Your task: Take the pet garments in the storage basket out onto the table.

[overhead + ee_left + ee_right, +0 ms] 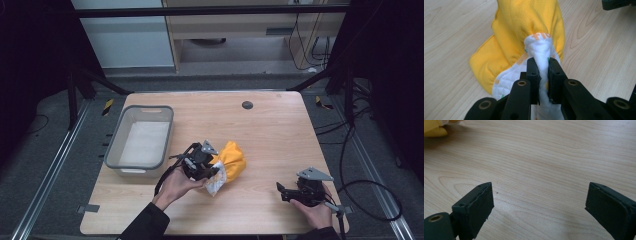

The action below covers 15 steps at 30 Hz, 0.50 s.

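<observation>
Cloth (231,160) right of bin (116,157)

High view: fixed above the person's side, looking forward and down over the whole table (270,130).

Left gripper view: close, along its own jaws at the yellow cloth (524,27).

Right gripper view: low over bare tabletop, cloth corner at top left (434,130).

All three share cloth and tabletop.

Yellow cloth (232,161) held on wooden table (270,135)
It is gripped by the left gripper (212,169); a grey bin (120,135) is seen beside.
</observation>
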Each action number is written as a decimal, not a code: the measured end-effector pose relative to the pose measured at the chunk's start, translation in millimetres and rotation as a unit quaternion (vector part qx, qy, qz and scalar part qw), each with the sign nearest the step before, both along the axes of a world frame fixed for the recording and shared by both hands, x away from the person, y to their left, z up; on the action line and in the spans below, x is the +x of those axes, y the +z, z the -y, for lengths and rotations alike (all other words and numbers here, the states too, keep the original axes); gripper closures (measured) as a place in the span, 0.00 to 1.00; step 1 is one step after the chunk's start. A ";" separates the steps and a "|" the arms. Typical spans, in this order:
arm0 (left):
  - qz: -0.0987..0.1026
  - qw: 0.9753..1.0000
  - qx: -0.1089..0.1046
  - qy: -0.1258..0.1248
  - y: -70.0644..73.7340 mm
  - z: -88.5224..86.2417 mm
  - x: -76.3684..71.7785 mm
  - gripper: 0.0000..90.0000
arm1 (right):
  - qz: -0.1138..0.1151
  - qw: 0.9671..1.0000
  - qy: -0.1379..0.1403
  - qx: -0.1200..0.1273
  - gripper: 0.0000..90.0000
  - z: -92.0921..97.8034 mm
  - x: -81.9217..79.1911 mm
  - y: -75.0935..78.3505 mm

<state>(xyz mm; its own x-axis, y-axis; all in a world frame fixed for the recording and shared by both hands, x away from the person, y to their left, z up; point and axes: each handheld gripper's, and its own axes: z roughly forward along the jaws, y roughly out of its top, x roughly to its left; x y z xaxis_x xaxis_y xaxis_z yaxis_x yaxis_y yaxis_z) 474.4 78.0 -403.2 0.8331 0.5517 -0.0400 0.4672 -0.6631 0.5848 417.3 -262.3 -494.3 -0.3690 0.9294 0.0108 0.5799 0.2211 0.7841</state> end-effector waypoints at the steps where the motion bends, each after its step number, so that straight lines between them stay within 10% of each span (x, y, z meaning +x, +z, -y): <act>1: 0.000 1.000 0.000 0.000 0.0 0.0 0.0 0.91 | 0.000 1.000 0.000 0.000 0.09 0.0 0.1 -0.1; 15: -0.013 1.000 0.008 -0.011 -21.2 12.5 -0.9 0.87 | -0.002 1.000 0.001 0.000 0.09 -0.2 0.0 -0.3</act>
<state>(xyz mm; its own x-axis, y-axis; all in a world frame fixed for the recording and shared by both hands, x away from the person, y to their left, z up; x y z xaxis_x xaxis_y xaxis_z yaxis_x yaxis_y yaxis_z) 473.5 65.5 -424.4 0.8435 0.5344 -0.0532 0.4678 -0.6825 0.5615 417.4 -262.1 -494.6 -0.3705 0.9287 0.0122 0.5819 0.2219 0.7824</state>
